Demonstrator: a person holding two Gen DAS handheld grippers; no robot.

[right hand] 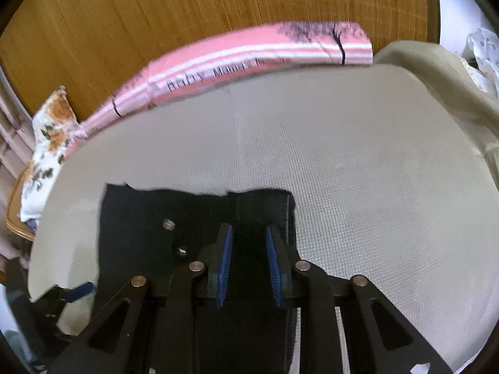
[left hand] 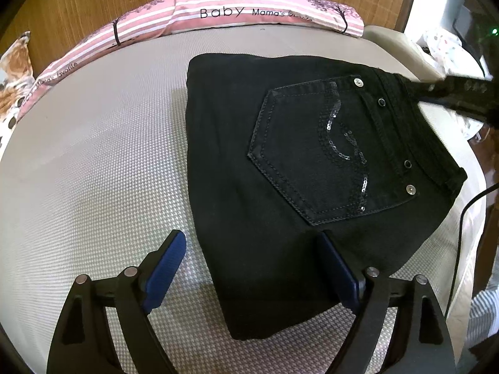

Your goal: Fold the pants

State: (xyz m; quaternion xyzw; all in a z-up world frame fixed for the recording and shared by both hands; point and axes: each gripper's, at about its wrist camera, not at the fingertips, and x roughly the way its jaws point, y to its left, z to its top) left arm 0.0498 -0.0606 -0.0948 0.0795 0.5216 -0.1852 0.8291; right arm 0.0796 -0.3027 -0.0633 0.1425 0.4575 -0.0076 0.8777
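Observation:
Black folded pants (left hand: pixel 280 171) lie on the grey mattress (left hand: pixel 93 171), back pocket with sequins facing up. My left gripper (left hand: pixel 252 246) is open and empty, hovering over the near edge of the pants, its fingers apart on either side of that edge. My right gripper (right hand: pixel 248 243) is partly open over the waistband of the pants (right hand: pixel 162 218), nothing clamped between its blue pads (right hand: pixel 225 258). The right gripper shows in the left wrist view (left hand: pixel 461 93) at the waistband's far right corner.
A pink striped pillow (left hand: pixel 218 12) lies along the wooden headboard (left hand: pixel 93 0). A floral pillow (left hand: pixel 12 74) is at the far left. A beige cover (right hand: pixel 436 71) sits at the bed's right edge. A black cable (left hand: pixel 464 218) hangs at the right.

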